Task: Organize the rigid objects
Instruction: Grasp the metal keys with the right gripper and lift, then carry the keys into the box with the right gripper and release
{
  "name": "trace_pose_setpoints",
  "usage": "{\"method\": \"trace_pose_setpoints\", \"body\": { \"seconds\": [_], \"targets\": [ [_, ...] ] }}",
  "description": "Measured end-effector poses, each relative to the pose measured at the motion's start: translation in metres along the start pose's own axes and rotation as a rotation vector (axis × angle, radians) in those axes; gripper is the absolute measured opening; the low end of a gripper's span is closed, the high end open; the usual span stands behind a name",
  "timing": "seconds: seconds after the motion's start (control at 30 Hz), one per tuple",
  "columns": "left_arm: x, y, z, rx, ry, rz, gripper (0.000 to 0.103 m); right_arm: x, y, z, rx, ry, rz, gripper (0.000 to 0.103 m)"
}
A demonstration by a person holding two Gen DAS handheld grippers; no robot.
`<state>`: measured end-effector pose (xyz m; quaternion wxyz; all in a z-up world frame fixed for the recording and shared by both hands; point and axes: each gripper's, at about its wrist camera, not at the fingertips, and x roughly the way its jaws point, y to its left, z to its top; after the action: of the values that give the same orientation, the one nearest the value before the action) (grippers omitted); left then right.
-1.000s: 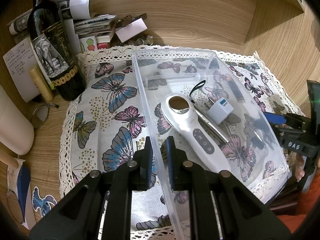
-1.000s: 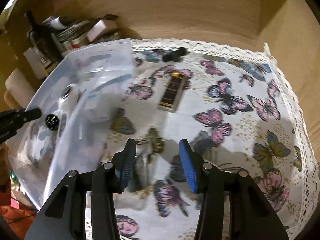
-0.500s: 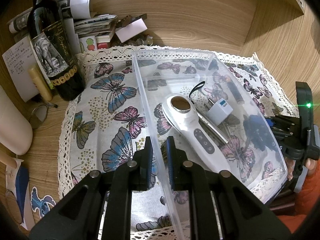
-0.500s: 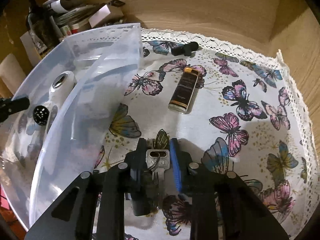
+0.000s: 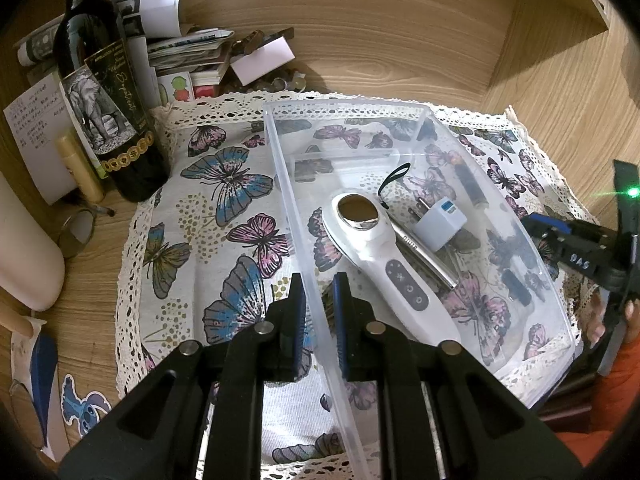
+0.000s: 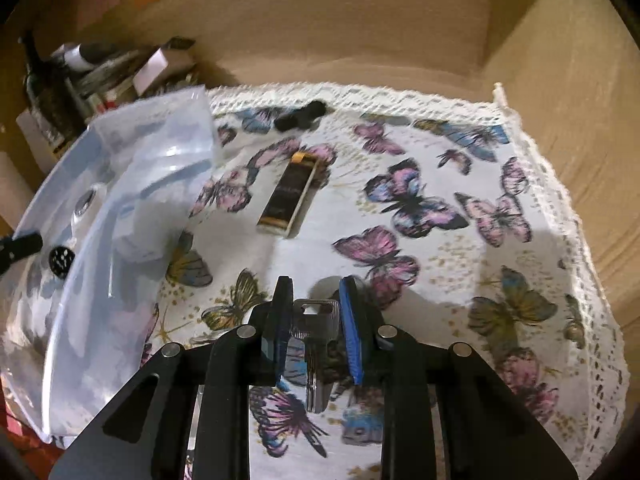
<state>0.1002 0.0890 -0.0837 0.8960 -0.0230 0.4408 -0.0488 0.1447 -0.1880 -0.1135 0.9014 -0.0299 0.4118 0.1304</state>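
- On the butterfly-print cloth [image 5: 224, 200], a dark wine bottle [image 5: 108, 108] stood at far left.
- Beside it, the left gripper [image 5: 319, 304] pinched the near wall of the clear plastic bin [image 5: 304, 240], which held a white handheld device [image 5: 384, 264] and a white plug adapter [image 5: 440, 222].
- Farther right, the right gripper [image 6: 316, 316] (its jaws had just closed) clamped a silver key [image 6: 316, 344], with a black-and-gold case [image 6: 286, 196] lying beyond on the cloth.
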Motion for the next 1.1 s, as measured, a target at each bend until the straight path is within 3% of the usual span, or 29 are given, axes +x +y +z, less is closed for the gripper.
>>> {"method": "trace_pose_setpoints", "body": {
  "seconds": [0.43,0.83,1.1],
  "targets": [
    [0.0,0.0,0.0,-0.001,0.0,-0.001,0.013,-0.05,0.026,0.03,-0.067,-0.179,0.021,0.022],
    [0.001,0.0,0.001,-0.004,-0.003,-0.007,0.013,-0.091,0.073,0.061,-0.182,-0.333,0.115,0.022],
    [0.001,0.001,0.002,-0.006,-0.004,-0.009,0.013,-0.089,0.11,0.065,-0.263,-0.334,0.21,0.022]
  ]
}}
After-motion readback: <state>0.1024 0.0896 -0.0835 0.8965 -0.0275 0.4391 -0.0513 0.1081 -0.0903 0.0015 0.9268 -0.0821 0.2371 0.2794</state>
